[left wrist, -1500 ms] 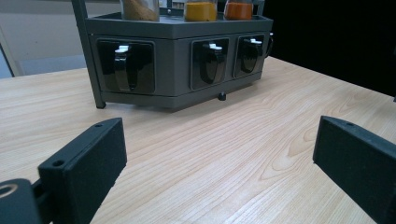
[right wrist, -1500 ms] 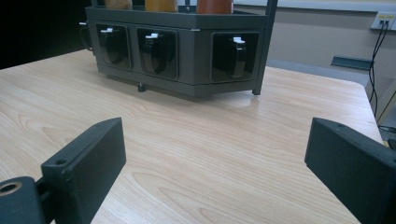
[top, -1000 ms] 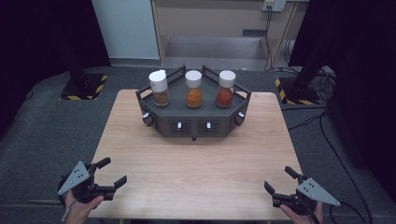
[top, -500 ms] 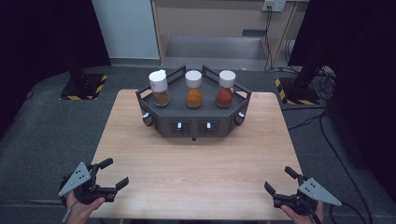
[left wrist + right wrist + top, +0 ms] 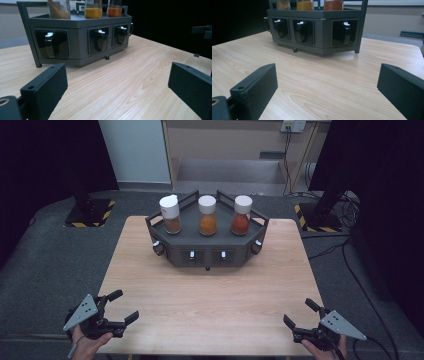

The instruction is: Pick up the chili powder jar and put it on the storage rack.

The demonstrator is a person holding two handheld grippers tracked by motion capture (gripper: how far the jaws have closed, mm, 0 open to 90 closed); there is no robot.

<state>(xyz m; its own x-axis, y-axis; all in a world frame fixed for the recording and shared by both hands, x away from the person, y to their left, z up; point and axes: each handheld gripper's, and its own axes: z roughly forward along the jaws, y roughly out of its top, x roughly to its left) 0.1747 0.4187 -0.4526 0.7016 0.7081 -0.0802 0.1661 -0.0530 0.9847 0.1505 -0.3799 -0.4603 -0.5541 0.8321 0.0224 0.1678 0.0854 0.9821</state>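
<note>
Three jars (image 5: pixel 207 215) stand on the rack (image 5: pixel 207 251) at the table's (image 5: pixel 200 305) far edge.

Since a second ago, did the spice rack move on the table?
No. The rack sits at the same spot near the table's far edge, square to it as before.

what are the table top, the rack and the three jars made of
Table top: looks like pale wood or wood-look laminate, grain lines visible, light sheen.
Rack: matte dark grey, metal or plastic, hard to tell.
Jars: clear glass or plastic, contents showing through, white caps probably plastic.
</note>
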